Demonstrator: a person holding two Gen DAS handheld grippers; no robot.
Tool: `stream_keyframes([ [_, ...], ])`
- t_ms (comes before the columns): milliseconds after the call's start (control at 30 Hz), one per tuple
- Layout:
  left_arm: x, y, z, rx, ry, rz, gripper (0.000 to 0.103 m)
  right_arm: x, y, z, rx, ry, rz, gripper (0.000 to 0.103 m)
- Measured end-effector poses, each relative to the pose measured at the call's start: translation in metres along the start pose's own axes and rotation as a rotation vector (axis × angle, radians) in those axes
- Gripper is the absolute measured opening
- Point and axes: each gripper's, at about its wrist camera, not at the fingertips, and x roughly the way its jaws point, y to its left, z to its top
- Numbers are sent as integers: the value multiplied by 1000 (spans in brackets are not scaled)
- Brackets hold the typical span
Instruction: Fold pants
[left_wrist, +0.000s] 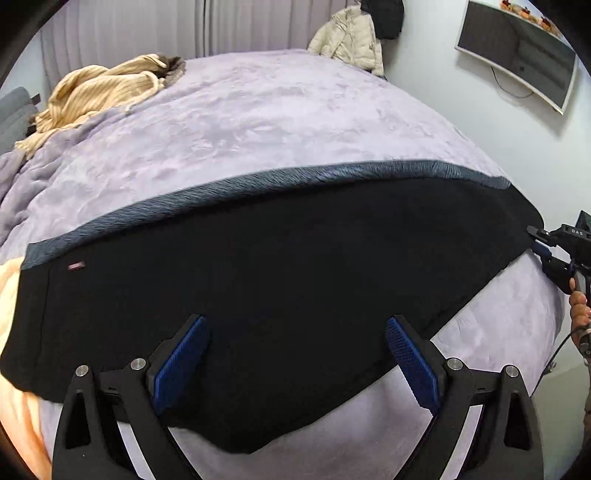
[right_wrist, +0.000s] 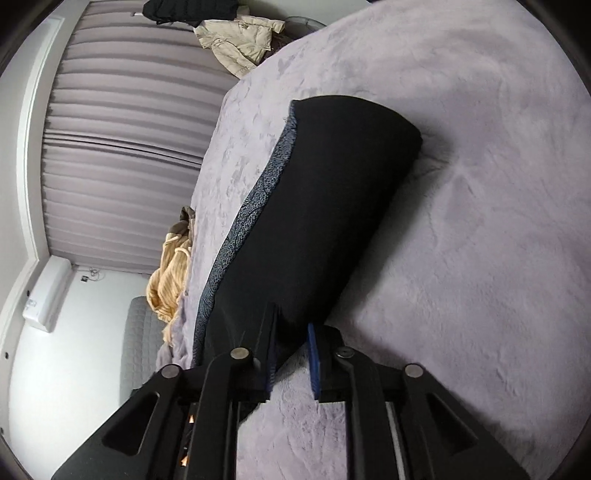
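My right tool (right_wrist: 291, 354) pinched the black pants' (right_wrist: 317, 206) end corner; left tool (left_wrist: 295, 365) gaped wide over their mid-section on the bed (left_wrist: 258, 110). Risk: thin bite slips w/ pull, layers skew.

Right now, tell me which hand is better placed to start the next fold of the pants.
Right. The right gripper already has its fingers closed around the end of the pants. The left gripper hangs open above their middle, gripping nothing.
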Motion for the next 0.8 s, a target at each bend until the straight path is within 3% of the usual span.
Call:
stream_keyframes([
  [33, -8, 6, -1, -5, -20, 13, 96, -4, 11, -4, -40, -1, -22, 42],
  [100, -18, 21, -1, -14, -45, 38, 96, -8, 38, -21, -141, 7, -59, 47],
  [200, -26, 48, -3, -50, -61, 85, 96, -3, 74, -57, -240, 79, -1, 47],
  [300, -21, 75, -10, -58, -56, 150, 98, 31, 111, -108, -319, 222, 79, 47],
  [367, 0, 95, -24, -62, 3, 224, 99, 61, 128, -141, -337, 310, 129, 47],
  [433, 18, 117, -41, -130, 79, 184, 100, 96, 141, -175, -332, 414, 171, 47],
  [500, 14, 124, -51, -140, 10, 136, 100, 127, 152, -201, -331, 477, 174, 47],
  [567, 12, 121, -51, -112, 11, 145, 101, 151, 161, -215, -309, 520, 187, 47],
  [667, 12, 124, -53, -104, -4, 124, 101, 178, 170, -221, -294, 541, 152, 47],
  [800, 10, 126, -58, -96, -53, 90, 101, 181, 169, -236, -299, 550, 118, 47],
])
